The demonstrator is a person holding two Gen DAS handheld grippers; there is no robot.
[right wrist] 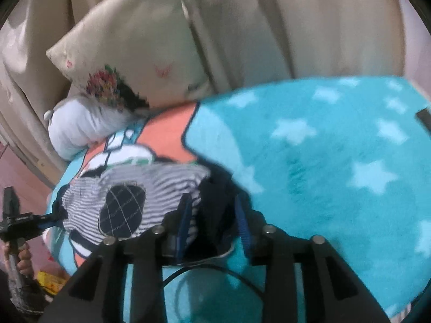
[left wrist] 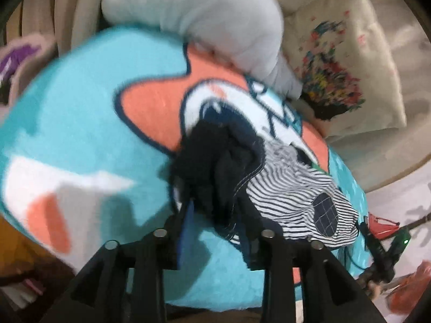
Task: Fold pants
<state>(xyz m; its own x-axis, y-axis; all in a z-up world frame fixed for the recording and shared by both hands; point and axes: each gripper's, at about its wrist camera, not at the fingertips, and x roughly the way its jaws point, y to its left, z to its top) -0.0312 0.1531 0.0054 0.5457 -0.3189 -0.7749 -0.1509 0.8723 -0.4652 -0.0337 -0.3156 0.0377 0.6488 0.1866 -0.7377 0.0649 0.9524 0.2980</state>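
Observation:
The small pants (left wrist: 291, 188) are striped navy and white, with a dark navy grid patch and dark navy parts. They lie bunched on a teal blanket (left wrist: 80, 123). My left gripper (left wrist: 215, 210) is shut on a dark navy fold of the pants. In the right wrist view the pants (right wrist: 129, 199) lie left of centre on the blanket (right wrist: 336, 167). My right gripper (right wrist: 212, 220) is closed on the dark navy edge of the pants. The left gripper (right wrist: 51, 218) shows at the pants' left end.
A cream pillow (left wrist: 344, 62) with a colourful print and a pale grey plush cushion (left wrist: 215, 18) lie at the back of the blanket. Beige curtains (right wrist: 296, 27) hang behind. A dark object (right wrist: 424, 114) lies at the blanket's right edge.

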